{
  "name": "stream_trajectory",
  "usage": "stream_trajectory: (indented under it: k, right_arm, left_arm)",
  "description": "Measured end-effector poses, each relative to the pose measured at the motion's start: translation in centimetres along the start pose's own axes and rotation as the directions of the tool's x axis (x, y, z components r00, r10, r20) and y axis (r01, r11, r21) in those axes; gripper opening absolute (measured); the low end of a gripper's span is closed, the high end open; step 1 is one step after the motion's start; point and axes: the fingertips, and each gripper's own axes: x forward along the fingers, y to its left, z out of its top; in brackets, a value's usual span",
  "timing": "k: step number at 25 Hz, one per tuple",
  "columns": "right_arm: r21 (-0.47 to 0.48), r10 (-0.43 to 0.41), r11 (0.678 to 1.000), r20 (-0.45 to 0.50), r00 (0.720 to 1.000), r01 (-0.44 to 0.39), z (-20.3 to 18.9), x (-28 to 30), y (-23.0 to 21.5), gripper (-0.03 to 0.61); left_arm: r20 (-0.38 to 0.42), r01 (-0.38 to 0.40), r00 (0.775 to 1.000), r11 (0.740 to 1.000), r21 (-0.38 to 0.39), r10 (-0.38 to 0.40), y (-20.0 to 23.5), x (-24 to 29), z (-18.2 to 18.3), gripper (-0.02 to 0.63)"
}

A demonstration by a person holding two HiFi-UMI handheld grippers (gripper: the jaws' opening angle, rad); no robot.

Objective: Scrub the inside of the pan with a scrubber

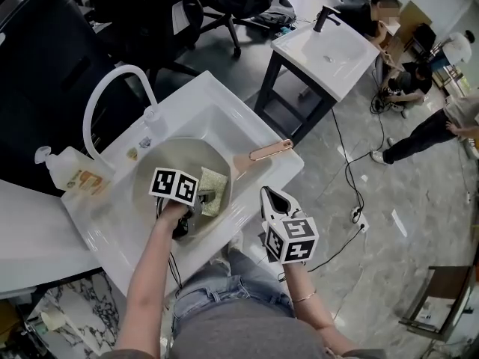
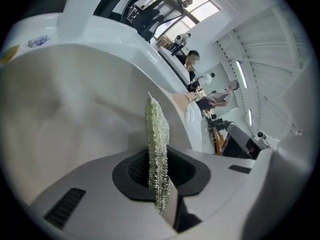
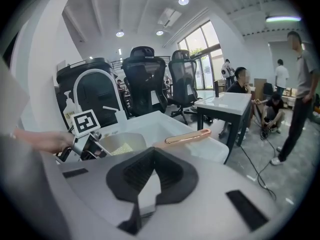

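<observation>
- Sink [image 1: 224,99]: holds the pan [image 1: 161,167], with handle [image 1: 271,149] propped on the rim. Expect sliding in the basin under hard strokes.
- Pan: lying unsteadied in the sink. Liable to turn or tip under sideways scrubbing load.
- Right gripper [image 1: 275,199]: jaws together on nothing, well apart from the handle. Offers no bracing from there.
- Left gripper [image 1: 202,195]: jaws clamped on the scrubber [image 2: 157,134], down inside the pan. Risks knocking the pan wall.
- Scrubber: thin, pinched at one edge, inside the pan. Prone to folding or slipping free under pressure.
</observation>
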Motion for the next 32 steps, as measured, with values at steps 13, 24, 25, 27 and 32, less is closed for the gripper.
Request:
stream_trajectory:
  k: [13, 24, 25, 27, 32]
  right_arm:
    - [-0.041, 0.081, 0.996, -0.024, 0.996, -0.082, 1.0, 2.8, 2.3, 0.011]
    - [-0.104, 0.188, 0.976, -0.054, 0.981, -0.192, 1.7, 5.2, 6.2, 0.011]
    - [-0.108, 0.194, 0.974, -0.056, 0.980, -0.199, 1.8, 5.3, 6.4, 0.011]
    - [-0.114, 0.203, 0.971, -0.059, 0.977, -0.209, 1.9, 5.5, 6.7, 0.011]
    - [-0.121, 0.215, 0.968, -0.060, 0.975, -0.221, 2.1, 5.8, 7.1, 0.011]
  left_arm:
    - [-0.264, -0.120, 0.953, 0.984, 0.130, 0.151, 3.6, 1.1, -4.2, 0.057]
    - [-0.350, -0.268, 0.853, 0.900, 0.343, 0.387, 6.9, -1.7, -6.8, 0.057]
    - [-0.355, -0.272, 0.846, 0.895, 0.354, 0.398, 7.1, -2.0, -6.9, 0.057]
    - [-0.365, -0.284, 0.830, 0.883, 0.374, 0.422, 7.6, -2.7, -7.3, 0.057]
    - [-0.387, -0.327, 0.765, 0.828, 0.456, 0.516, 9.3, -4.0, -7.8, 0.057]
